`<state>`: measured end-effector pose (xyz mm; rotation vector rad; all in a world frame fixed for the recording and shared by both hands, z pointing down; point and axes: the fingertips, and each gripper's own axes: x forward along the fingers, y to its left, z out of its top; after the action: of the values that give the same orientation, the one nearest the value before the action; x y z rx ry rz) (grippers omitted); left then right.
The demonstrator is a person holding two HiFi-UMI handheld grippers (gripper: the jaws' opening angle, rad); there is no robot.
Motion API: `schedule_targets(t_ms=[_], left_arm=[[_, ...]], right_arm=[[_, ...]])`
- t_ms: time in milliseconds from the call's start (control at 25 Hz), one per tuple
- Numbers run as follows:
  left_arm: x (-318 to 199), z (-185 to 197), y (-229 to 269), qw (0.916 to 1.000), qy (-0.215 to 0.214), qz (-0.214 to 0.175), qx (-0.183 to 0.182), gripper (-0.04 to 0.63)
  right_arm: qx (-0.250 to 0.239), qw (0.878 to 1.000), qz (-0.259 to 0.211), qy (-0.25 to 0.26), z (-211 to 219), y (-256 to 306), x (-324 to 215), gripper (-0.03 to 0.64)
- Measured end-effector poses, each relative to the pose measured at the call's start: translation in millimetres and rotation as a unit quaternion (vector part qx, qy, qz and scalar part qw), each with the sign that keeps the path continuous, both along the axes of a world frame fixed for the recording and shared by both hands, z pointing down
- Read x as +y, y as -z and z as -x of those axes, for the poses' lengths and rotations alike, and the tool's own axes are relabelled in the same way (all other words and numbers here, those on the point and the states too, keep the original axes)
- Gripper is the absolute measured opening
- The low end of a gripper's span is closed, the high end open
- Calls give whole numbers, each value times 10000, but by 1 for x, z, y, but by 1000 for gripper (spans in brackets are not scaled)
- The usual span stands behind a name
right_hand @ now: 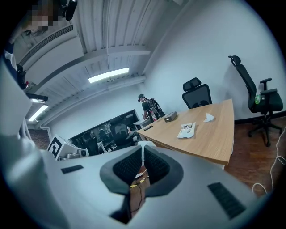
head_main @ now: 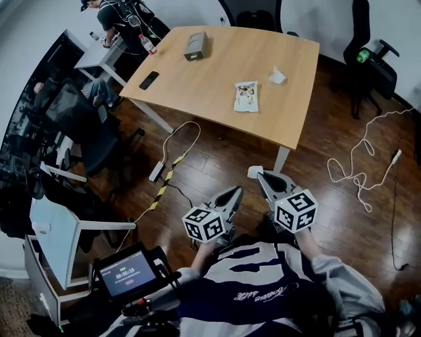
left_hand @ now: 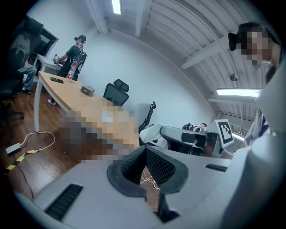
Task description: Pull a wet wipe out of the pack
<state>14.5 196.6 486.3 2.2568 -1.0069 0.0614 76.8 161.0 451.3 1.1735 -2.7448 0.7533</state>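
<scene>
The wet wipe pack [head_main: 246, 96] lies flat on the wooden table [head_main: 210, 79], well ahead of both grippers; it also shows in the right gripper view as the pack [right_hand: 187, 129]. A crumpled white wipe [head_main: 277, 76] lies beyond it. My right gripper [head_main: 258, 175] hangs over the floor short of the table, its jaws closed on a small white piece that looks like a wipe [right_hand: 143, 145]. My left gripper [head_main: 236, 191] is beside it, shut with nothing between its pads [left_hand: 156, 167].
On the table are a grey box [head_main: 196, 45] and a dark handset [head_main: 148, 80]. Cables and a power strip [head_main: 156, 172] lie on the wooden floor, a white cable [head_main: 358, 168] to the right. Office chairs [head_main: 79, 118] stand left; a person [head_main: 122, 20] stands far back.
</scene>
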Motion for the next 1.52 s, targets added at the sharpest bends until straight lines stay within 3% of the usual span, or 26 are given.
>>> schedule_targets(t_ms=[280, 520, 1080, 1520], left_arm=[[54, 69, -10, 9988, 415, 148, 197, 3], [85, 94, -15, 9990, 354, 138, 256, 3], [122, 81, -10, 9993, -309, -13, 206, 3], [124, 92, -1, 9996, -35, -176, 227, 3]], right_arm=[[89, 9998, 33, -175, 41, -5, 48, 9], [131, 9996, 59, -262, 64, -10, 81, 9], [195, 9977, 51, -649, 60, -11, 125, 9], [260, 9986, 0, -459, 65, -7, 133, 9]])
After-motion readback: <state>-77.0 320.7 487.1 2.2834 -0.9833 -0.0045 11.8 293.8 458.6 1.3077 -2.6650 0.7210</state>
